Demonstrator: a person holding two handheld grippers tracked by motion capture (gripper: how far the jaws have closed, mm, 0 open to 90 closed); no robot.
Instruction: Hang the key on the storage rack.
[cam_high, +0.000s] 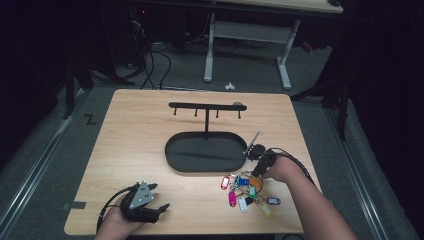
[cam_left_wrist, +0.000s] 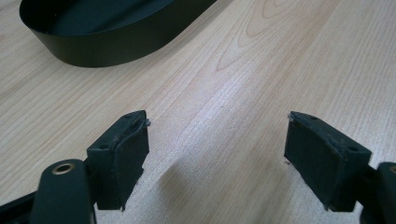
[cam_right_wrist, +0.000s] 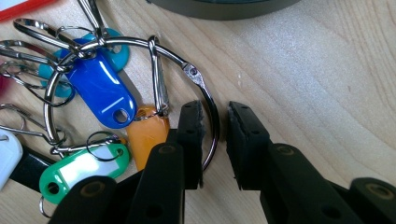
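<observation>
Beside the black oval tray (cam_high: 172, 150) on the counter (cam_high: 140, 125), the right gripper (cam_right_wrist: 215, 122) straddles the large metal key ring (cam_right_wrist: 210, 105) of tagged keys, jaws nearly closed, ring wire between them; left gripper (cam_left_wrist: 217, 126) wide open, empty.

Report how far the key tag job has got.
Done: nothing hung yet; the rack's hooks look bare. In hand: the right gripper straddles the big metal ring of the key tag bunch on the table, a gap beside the wire. The left gripper rests open. Left: grip, lift, probably hang.
</observation>
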